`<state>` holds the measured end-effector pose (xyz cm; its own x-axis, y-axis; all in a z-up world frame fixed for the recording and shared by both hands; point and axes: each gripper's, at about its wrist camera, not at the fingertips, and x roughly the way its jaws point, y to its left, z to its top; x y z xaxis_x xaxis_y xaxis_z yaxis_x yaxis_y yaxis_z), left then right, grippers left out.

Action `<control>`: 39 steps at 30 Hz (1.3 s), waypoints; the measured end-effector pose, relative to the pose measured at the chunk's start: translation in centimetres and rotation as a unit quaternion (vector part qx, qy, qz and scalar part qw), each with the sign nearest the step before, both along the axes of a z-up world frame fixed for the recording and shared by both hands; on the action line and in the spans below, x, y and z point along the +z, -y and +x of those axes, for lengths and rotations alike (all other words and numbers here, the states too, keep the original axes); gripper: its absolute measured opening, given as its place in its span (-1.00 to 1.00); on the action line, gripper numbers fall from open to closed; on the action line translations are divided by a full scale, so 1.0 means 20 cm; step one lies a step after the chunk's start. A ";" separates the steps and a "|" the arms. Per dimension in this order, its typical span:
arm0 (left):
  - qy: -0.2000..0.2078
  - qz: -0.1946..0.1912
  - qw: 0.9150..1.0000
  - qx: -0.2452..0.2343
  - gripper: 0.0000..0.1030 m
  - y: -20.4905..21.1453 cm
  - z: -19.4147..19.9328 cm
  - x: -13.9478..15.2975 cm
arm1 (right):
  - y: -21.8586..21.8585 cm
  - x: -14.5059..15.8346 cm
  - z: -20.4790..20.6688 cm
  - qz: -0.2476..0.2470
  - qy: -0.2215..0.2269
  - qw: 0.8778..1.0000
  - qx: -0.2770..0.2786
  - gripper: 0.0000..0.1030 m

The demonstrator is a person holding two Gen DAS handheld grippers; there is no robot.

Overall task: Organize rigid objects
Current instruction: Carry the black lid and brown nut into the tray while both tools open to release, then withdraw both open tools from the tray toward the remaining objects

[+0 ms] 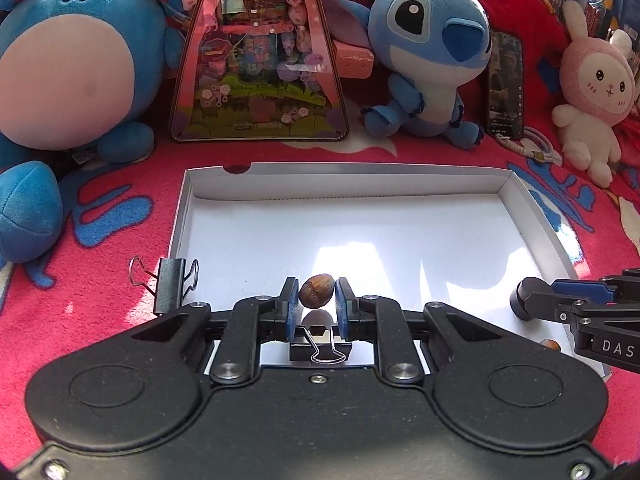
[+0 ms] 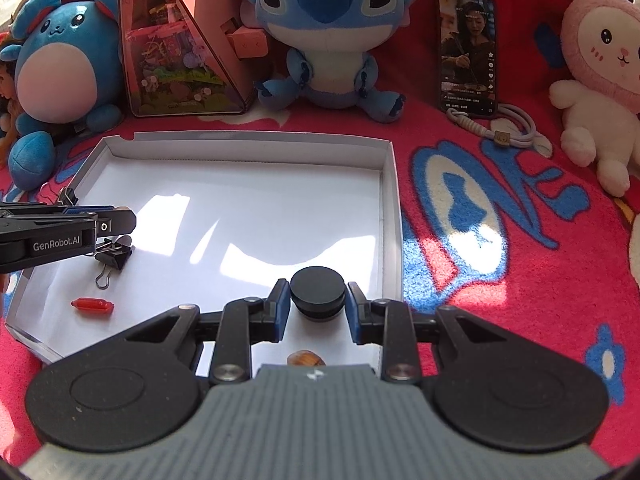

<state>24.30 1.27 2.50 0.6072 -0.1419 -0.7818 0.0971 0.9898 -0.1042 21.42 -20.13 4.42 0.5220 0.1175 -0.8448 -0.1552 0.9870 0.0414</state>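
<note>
Over the white tray (image 1: 520,204), L gripper (image 1: 317,295) pinches nut (image 1: 317,290), R gripper (image 2: 318,304) clamps black disc (image 2: 317,287).

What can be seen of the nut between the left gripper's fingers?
The nut is small, rounded and brown, with a darker streaked shell and a paler patch on top; it looks like a hazelnut. It is clamped side to side between the blue pads of the left gripper, which is shut on it. It hangs above the floor of the white box, with a shadow below it and a black binder clip underneath. Nothing else touches it. The right wrist view hides it behind the gripper body.
</note>
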 end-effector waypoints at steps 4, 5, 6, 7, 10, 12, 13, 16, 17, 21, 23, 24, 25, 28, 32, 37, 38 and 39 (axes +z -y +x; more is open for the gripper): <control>-0.001 0.003 1.000 -0.001 -0.64 0.01 0.00 -0.02 | -0.01 -0.02 0.00 -0.004 0.001 1.000 0.001 -0.33; -0.002 0.002 1.000 -0.001 -0.64 0.01 0.00 -0.02 | -0.01 -0.02 0.00 -0.005 0.001 1.000 0.001 -0.33; -0.002 0.002 1.000 -0.001 -0.64 0.01 0.00 -0.02 | -0.01 -0.02 0.00 -0.004 0.001 1.000 0.001 -0.33; -0.003 0.002 1.000 -0.001 -0.64 0.01 0.00 -0.03 | -0.01 -0.02 0.00 -0.004 0.001 1.000 0.000 -0.33; -0.001 0.004 1.000 -0.003 -0.64 0.01 0.00 -0.03 | -0.01 -0.02 0.00 -0.006 0.006 1.000 0.002 -0.33; -0.001 0.004 1.000 -0.003 -0.64 0.02 0.00 -0.03 | -0.02 -0.01 0.00 -0.007 0.007 1.000 0.004 -0.33; 0.000 0.004 1.000 -0.003 -0.64 0.01 -0.01 -0.03 | -0.02 -0.02 0.00 -0.008 0.006 1.000 0.004 -0.33; 0.000 0.005 1.000 -0.003 -0.64 0.01 -0.01 -0.03 | -0.02 -0.02 0.00 -0.006 0.005 1.000 0.003 -0.33; 0.000 0.005 1.000 -0.003 -0.63 0.01 -0.01 -0.03 | -0.02 -0.02 0.00 -0.006 0.005 1.000 0.002 -0.33; 0.002 0.007 1.000 -0.004 -0.63 0.02 -0.01 -0.03 | -0.02 -0.03 0.00 -0.006 0.002 1.000 0.001 -0.33; 0.002 0.006 1.000 -0.004 -0.63 0.02 -0.01 -0.03 | -0.02 -0.03 0.00 -0.005 0.002 1.000 0.000 -0.33; 0.003 0.006 1.000 -0.004 -0.63 0.02 -0.01 -0.03 | -0.02 -0.03 0.00 -0.005 0.002 1.000 0.000 -0.32; 0.003 0.007 1.000 -0.004 -0.63 0.02 -0.01 -0.03 | -0.02 -0.04 0.00 -0.004 0.003 1.000 0.000 -0.32; 0.005 0.007 1.000 -0.005 -0.59 0.02 -0.02 -0.03 | -0.02 -0.04 0.00 0.001 0.004 1.000 0.002 -0.23; 0.010 0.011 1.000 -0.003 -0.24 0.01 -0.03 -0.02 | -0.01 -0.03 -0.01 0.004 0.010 1.000 0.001 -0.01; 0.021 0.016 1.000 0.000 0.00 0.00 -0.06 0.01 | 0.01 -0.02 -0.01 0.005 0.017 1.000 -0.006 0.07; 0.022 0.014 1.000 0.001 0.03 0.00 -0.07 0.01 | 0.02 -0.02 -0.01 0.006 0.018 1.000 -0.008 0.09; 0.024 0.013 1.000 0.000 0.06 -0.01 -0.08 0.02 | 0.02 -0.02 -0.02 0.007 0.019 1.000 -0.010 0.12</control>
<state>22.78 1.38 2.90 0.6440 -0.1229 -0.7551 0.1017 0.9920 -0.0747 21.10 -20.61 4.09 0.5556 0.1184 -0.8230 -0.1374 0.9893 0.0496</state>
